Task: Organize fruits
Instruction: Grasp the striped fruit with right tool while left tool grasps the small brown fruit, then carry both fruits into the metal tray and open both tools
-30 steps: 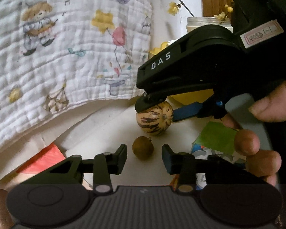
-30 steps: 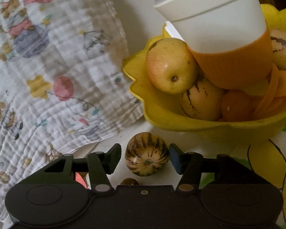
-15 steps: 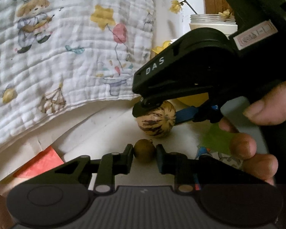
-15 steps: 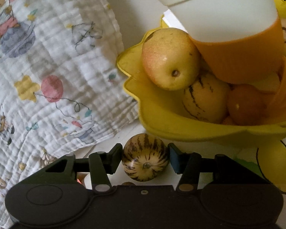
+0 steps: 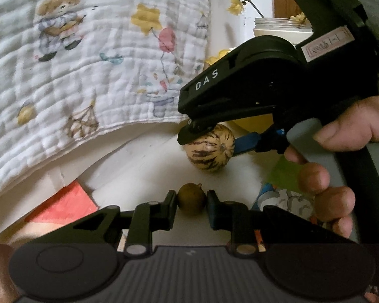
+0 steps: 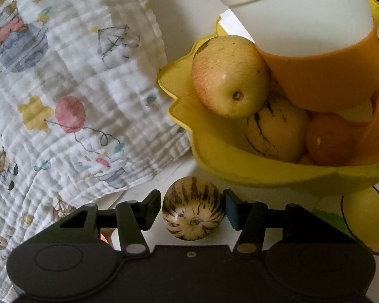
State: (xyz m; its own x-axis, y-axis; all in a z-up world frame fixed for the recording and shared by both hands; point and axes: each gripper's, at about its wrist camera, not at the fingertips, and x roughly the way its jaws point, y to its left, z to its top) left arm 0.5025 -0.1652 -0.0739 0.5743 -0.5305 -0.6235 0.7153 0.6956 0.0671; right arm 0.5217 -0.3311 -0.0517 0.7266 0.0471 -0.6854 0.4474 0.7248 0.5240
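A small brown round fruit lies on the white table, and my left gripper is shut on it, both pads against its sides. A striped yellow-brown fruit rests on the table between the fingers of my right gripper. Its jaws are opening, and a thin gap shows at the left pad. The left wrist view shows the same striped fruit under my right gripper, which a hand holds. Behind it stands a yellow bowl with a pear-like fruit, another striped fruit and an orange one.
A white and orange cup stands in the bowl. A white quilted blanket with printed figures hangs over the table's left and far side. Red paper lies at the left, and green and printed paper at the right.
My left jaws closed from wide apart onto the small brown fruit. The right jaws pressed on the striped fruit half a second ago and now stand slightly wider.
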